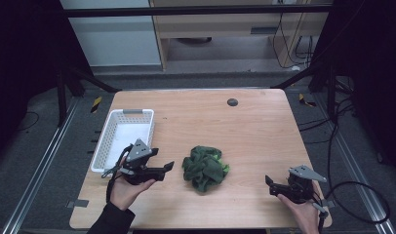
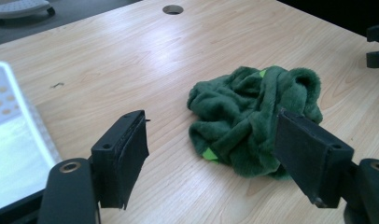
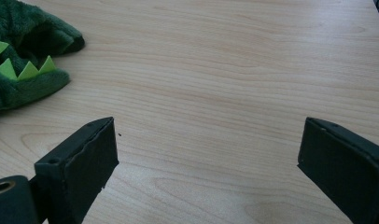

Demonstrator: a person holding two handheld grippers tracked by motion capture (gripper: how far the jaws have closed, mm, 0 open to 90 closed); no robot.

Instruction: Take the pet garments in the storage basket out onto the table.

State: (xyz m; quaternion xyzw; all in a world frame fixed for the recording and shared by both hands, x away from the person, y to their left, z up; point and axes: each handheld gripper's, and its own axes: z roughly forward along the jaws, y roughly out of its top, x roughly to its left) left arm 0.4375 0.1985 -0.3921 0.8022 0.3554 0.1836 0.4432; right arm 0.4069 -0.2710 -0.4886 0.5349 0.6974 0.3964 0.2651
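Well, crumpled green plush cloth [image 1: 205, 167], yellow-green spikes.

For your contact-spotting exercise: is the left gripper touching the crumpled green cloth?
Apart. The high view shows bare wood between the left gripper and the green cloth.

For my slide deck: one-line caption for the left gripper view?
Open left tongs aimed at a crumpled green plush cloth on the wooden table, white basket alongside.
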